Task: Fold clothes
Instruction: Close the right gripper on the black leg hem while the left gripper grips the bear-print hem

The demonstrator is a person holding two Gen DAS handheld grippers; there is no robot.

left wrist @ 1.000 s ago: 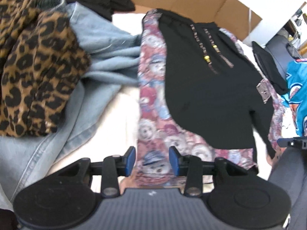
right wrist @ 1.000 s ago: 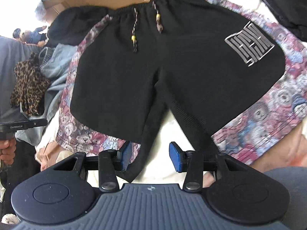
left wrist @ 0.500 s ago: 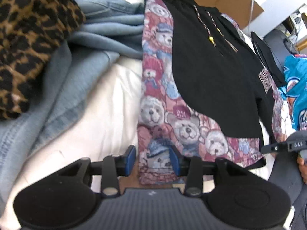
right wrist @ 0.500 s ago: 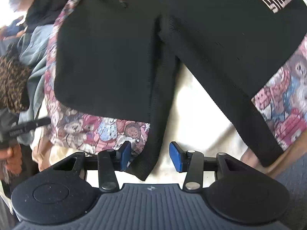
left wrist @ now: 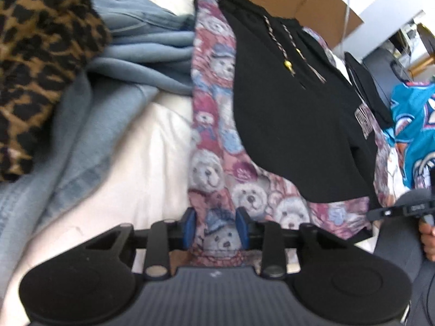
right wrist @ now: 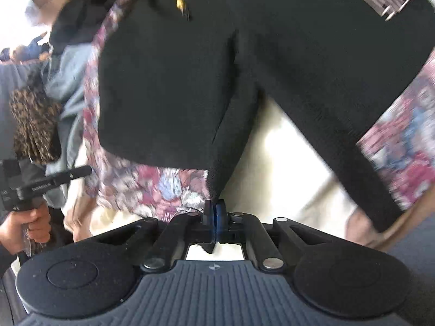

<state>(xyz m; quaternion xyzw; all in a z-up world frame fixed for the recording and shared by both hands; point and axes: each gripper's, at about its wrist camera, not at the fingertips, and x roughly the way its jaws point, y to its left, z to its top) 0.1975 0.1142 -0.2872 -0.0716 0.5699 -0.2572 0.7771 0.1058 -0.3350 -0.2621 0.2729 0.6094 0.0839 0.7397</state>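
The right gripper (right wrist: 214, 212) pinches the black hem of the shorts (right wrist: 174, 87); the left gripper (left wrist: 214, 226) is closing around their teddy-bear hem corner.

White bed sheet (left wrist: 152, 146), black-and-teddy-print shorts (left wrist: 282, 125) spread flat, denim garments (left wrist: 81, 146), leopard-print garment (left wrist: 35, 62), teal jersey (left wrist: 413, 125)

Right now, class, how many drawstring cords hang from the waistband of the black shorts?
2. One cord bearing a yellow bead hangs on the left, the other cord just right of it. Their upper ends may be hidden in the waistband.
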